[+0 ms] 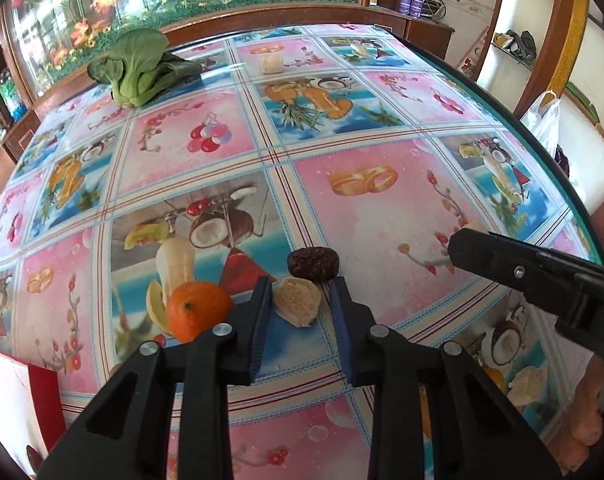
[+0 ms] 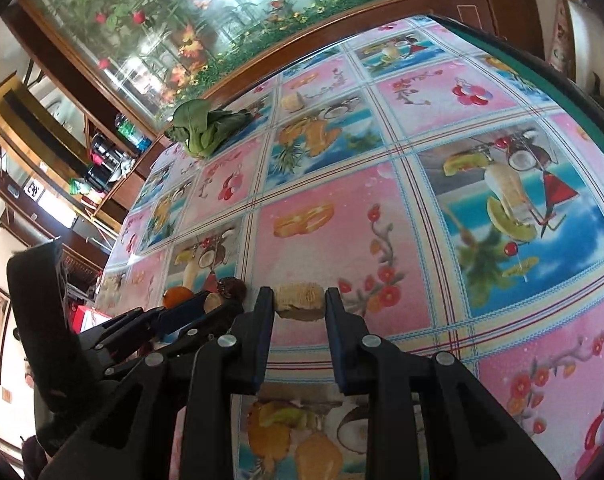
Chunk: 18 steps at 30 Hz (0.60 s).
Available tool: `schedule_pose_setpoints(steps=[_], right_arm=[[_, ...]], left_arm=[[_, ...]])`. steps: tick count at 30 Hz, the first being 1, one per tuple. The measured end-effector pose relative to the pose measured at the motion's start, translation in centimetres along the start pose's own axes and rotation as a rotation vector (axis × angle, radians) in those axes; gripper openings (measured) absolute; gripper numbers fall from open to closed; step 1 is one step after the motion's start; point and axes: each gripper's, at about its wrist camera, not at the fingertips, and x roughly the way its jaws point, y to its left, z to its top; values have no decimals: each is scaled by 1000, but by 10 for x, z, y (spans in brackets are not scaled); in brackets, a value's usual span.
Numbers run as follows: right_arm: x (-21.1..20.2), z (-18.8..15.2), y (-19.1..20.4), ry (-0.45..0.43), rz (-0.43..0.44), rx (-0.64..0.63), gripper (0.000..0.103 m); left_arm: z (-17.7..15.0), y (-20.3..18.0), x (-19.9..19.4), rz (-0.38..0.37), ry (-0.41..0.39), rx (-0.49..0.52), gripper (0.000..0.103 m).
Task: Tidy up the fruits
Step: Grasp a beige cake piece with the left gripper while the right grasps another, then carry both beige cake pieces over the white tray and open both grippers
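In the left wrist view, my left gripper [image 1: 300,292] is open, its fingers on either side of a pale yellow fruit piece [image 1: 298,301] lying on the table. An orange [image 1: 198,310] sits just left of it and a dark brown date-like fruit [image 1: 313,264] just beyond. My right gripper [image 2: 300,300] is open around a pale corn-like chunk [image 2: 300,301] on the table; its black body shows in the left wrist view [image 1: 473,250]. Another pale chunk [image 1: 270,63] lies far back.
A green bok choy [image 1: 140,70] lies at the far left of the fruit-patterned tablecloth [image 1: 381,216]. A red and white box [image 1: 18,396] stands at the near left edge. A wooden cabinet with flower decor runs behind the table. A plastic bag [image 1: 543,120] hangs to the right.
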Motion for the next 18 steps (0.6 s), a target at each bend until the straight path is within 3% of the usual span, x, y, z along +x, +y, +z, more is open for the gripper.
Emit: schedule_pose_setpoints(steps=[7, 11, 18], right_arm=[[-1, -2, 5, -58, -9, -24, 25], [0, -3, 10, -67, -21, -60, 25], [-22, -4, 13, -215, -119, -118, 25]], left_arm=[[-14, 4, -19, 5, -13, -80, 26], [-43, 7, -66, 25, -75, -103, 26], [-112, 28, -148, 55, -165, -116, 26]])
